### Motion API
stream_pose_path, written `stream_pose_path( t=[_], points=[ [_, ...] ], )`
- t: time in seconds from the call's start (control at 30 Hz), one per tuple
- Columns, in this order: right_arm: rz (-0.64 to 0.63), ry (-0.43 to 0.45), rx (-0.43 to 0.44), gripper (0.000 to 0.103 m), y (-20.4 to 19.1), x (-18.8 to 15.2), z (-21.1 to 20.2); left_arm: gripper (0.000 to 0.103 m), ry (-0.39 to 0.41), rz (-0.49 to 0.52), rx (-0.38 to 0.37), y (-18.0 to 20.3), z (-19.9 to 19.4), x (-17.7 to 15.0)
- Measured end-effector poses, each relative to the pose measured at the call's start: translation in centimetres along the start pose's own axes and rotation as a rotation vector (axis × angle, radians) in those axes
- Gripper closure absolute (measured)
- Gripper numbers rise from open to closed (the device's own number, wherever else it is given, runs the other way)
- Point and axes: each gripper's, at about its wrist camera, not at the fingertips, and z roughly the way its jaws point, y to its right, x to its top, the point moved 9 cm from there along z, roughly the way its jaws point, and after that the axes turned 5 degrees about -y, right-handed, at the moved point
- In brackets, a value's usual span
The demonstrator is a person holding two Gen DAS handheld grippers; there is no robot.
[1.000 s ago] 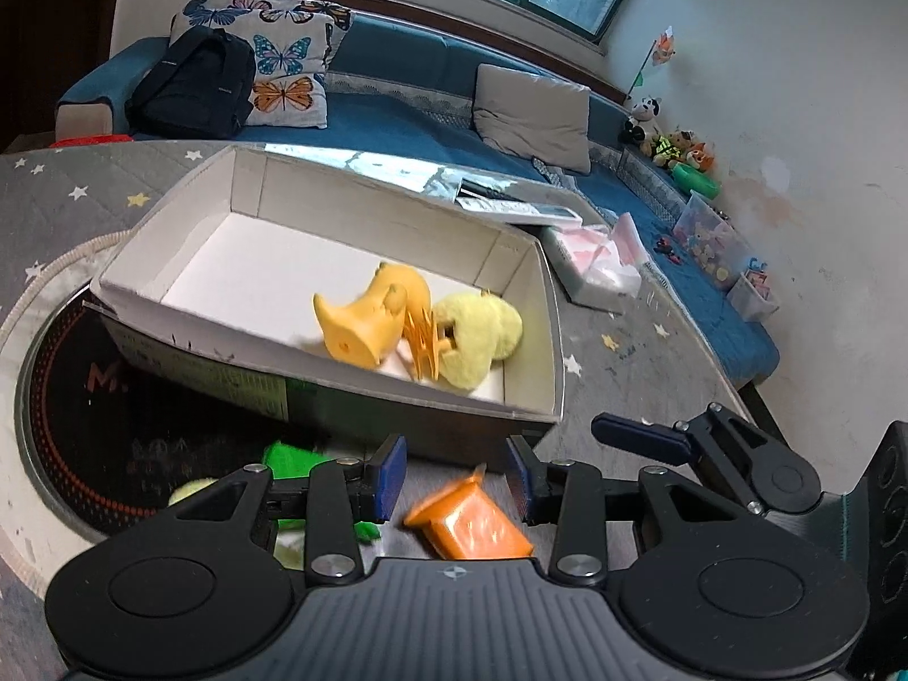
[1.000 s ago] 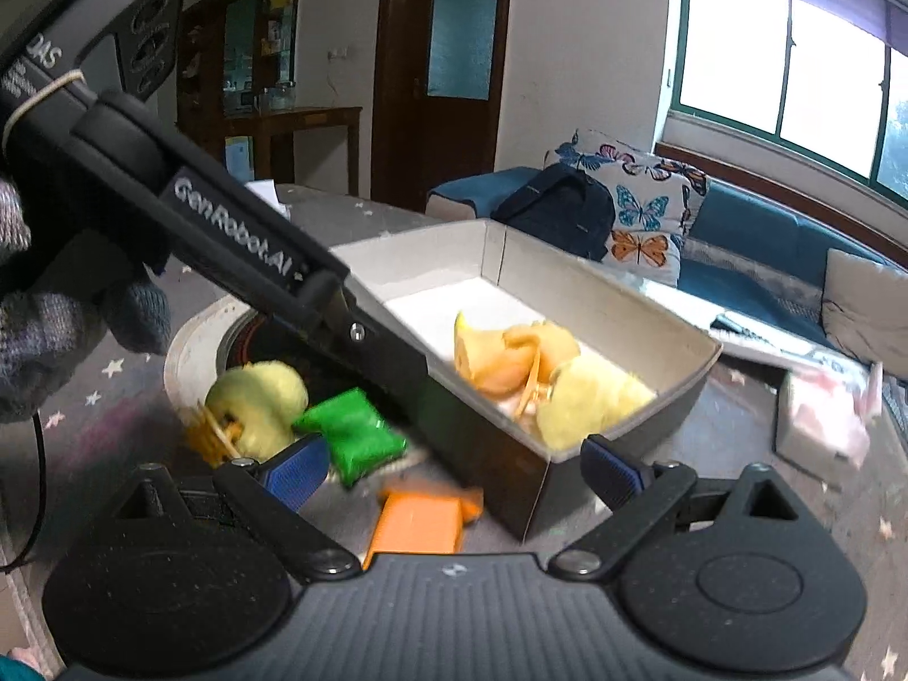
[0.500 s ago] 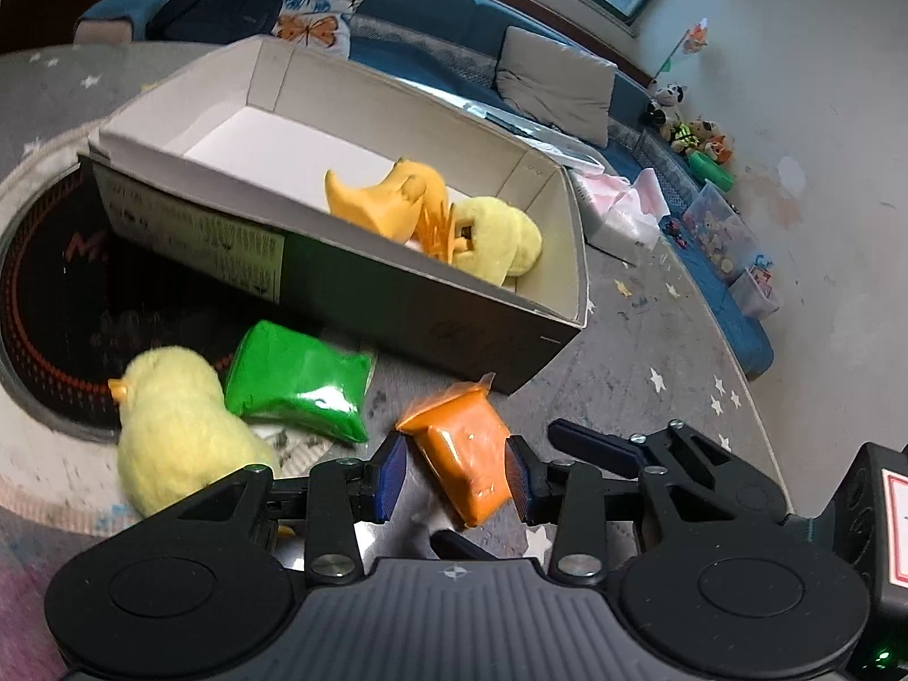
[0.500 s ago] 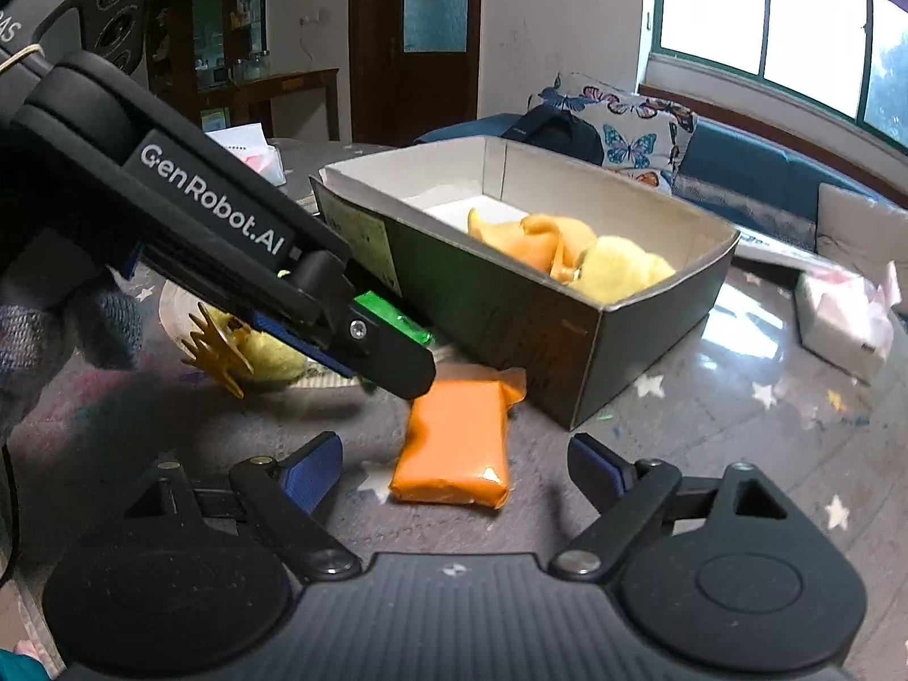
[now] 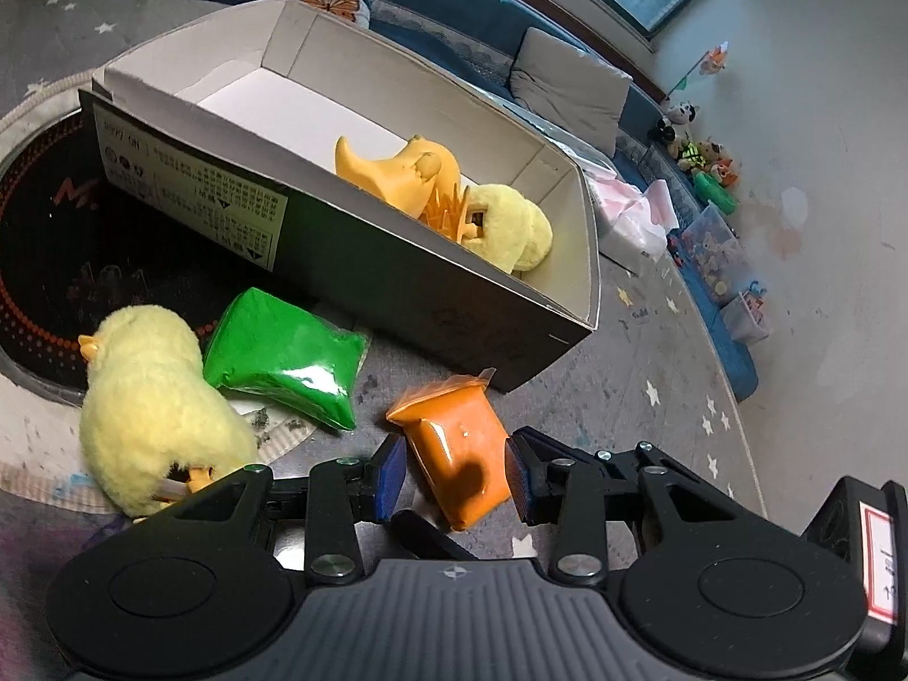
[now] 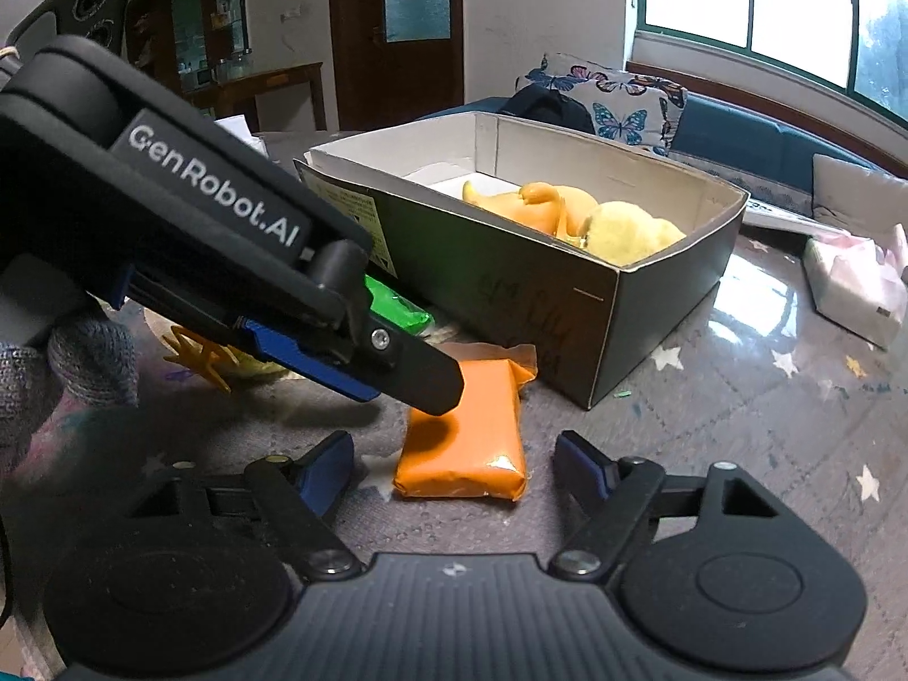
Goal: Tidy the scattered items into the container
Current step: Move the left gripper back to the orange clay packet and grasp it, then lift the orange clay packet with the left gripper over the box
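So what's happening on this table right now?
A person with a gripper in each hand is tidying toys into a cardboard box. Both grippers straddle the orange packet on the table beside the box. The left gripper has it between open pads; the right gripper has just been closing, with the packet between its jaws, pads not visibly touching. A green packet and a yellow plush chick still lie outside; two toys are already in.

One box (image 5: 431, 295); two yellow plush chicks (image 5: 153, 397); one orange duck (image 5: 403, 170); one green packet (image 5: 284, 357); one orange packet (image 5: 459, 454).
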Motion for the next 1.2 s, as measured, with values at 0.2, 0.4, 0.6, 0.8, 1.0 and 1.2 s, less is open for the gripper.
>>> stream_pose_path(
  t=[0.2,0.4,0.6,0.8,1.0,1.2],
  points=[
    [0.008,0.007,0.001,0.035,0.1,0.2,0.0,0.063,0.001,-0.033,-0.016,-0.3,0.2,0.0],
    [0.011,0.008,0.004,0.047,0.1,0.1,-0.2,0.063,0.000,-0.051,-0.029,-0.4,0.3,0.0],
    [0.004,0.005,0.020,0.056,-0.4,-0.1,-0.7,0.062,-0.003,-0.063,-0.039,-0.4,0.6,0.0],
    [0.014,-0.002,0.011,0.056,-0.5,-0.3,-1.0,0.063,-0.014,-0.069,-0.036,-0.5,0.9,-0.4],
    [0.015,0.002,0.004,0.056,-0.6,-0.2,-0.8,0.063,-0.018,-0.072,-0.032,-0.6,1.2,-0.5],
    [0.009,0.001,0.007,0.056,-0.7,-0.2,-0.8,0.071,-0.018,-0.063,-0.022,-0.7,1.1,-0.7]
  ],
)
